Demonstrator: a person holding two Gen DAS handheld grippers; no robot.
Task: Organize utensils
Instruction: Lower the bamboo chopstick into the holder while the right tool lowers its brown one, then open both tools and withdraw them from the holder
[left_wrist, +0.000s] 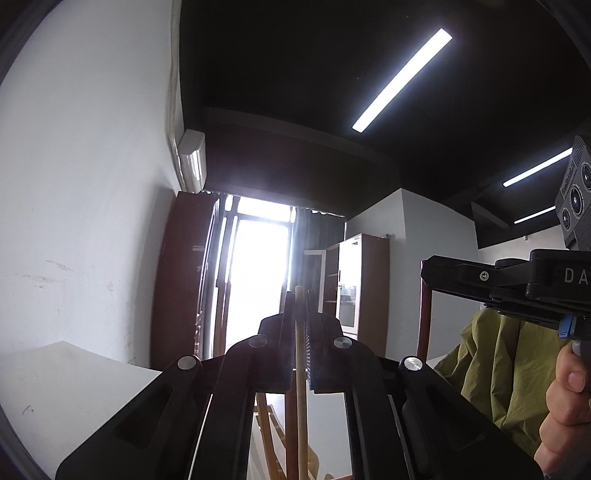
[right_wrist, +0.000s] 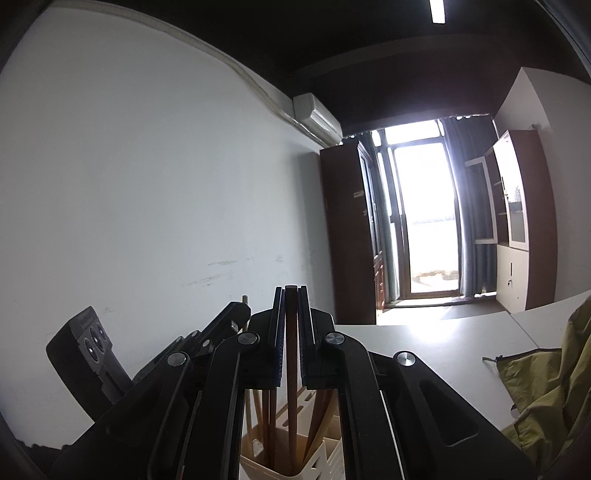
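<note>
My left gripper (left_wrist: 300, 314) is shut on a pale wooden chopstick (left_wrist: 301, 369) that stands upright between its pads. My right gripper (right_wrist: 291, 306) is shut on a dark brown chopstick (right_wrist: 291, 365) whose lower end reaches into a cream slotted utensil holder (right_wrist: 325, 461). Several other wooden utensils (right_wrist: 266, 417) stand in that holder. The left gripper's body shows at the left of the right wrist view (right_wrist: 207, 336). The right gripper's body shows at the right of the left wrist view (left_wrist: 517, 284).
A white table (right_wrist: 424, 339) runs toward a bright glass door (right_wrist: 424, 218). An olive-green cloth (right_wrist: 546, 391) lies on the table to the right. Brown cabinets (right_wrist: 347, 229) stand by the door. A white wall (right_wrist: 129, 184) is to the left.
</note>
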